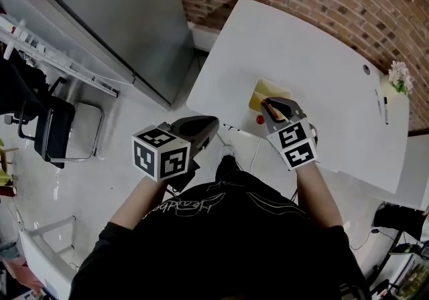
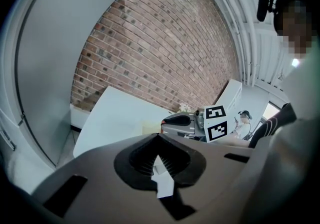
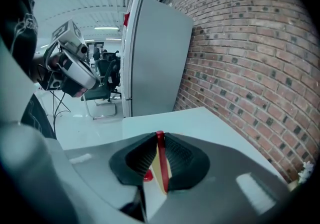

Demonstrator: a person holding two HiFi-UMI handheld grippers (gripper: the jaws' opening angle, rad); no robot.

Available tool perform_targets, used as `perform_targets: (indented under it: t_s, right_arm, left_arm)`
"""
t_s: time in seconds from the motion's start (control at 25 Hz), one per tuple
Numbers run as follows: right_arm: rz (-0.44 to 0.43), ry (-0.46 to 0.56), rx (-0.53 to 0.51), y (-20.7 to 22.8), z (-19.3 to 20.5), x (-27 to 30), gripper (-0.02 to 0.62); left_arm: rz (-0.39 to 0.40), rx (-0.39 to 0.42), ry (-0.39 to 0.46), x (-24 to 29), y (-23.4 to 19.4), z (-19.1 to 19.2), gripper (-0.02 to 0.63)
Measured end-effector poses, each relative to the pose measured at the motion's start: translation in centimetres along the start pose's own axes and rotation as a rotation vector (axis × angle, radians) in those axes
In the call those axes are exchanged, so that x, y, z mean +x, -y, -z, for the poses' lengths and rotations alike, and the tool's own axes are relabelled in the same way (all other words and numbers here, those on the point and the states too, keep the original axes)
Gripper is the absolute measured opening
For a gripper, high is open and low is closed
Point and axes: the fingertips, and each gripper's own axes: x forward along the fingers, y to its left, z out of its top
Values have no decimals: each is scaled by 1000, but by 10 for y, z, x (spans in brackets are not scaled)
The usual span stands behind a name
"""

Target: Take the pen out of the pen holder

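The right gripper (image 3: 160, 138) has its jaws closed part-way on a red pen (image 3: 160, 160). The ribbed pads pinch the pen near its top end, and it stands roughly upright between them. Just below, and showing cream through the gap behind the pen, is the pen holder (image 1: 263, 91). It stands on the white table (image 1: 315, 57) close to the near edge. Whether the pen's lower tip has cleared the holder's rim cannot be told from any view.

A small red thing (image 1: 260, 119) lies on the table just beside the holder, on the side towards the near edge.

The left gripper (image 2: 159, 138) has its jaw tips together and nothing between them. It hangs off the table's near edge over the floor, well apart from the holder.

Risks, as I judge them:
- The hold is a narrow pinch high on a thin, smooth pen, so a tilt of the wrist could let the pen swing or slide.
- If the tip drags on the rim, the light holder could tip or be pulled towards the near edge, because nothing steadies it.
- The loose red thing could then be knocked off the table.
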Motion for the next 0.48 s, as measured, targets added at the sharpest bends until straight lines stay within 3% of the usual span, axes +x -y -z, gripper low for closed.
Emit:
perform_targets:
  t_s: [0.48]
  right_arm:
    - [65,130,-9,-6,-42,-49,54]
  left_arm:
    - [33,68,65,-18,21,-23,3]
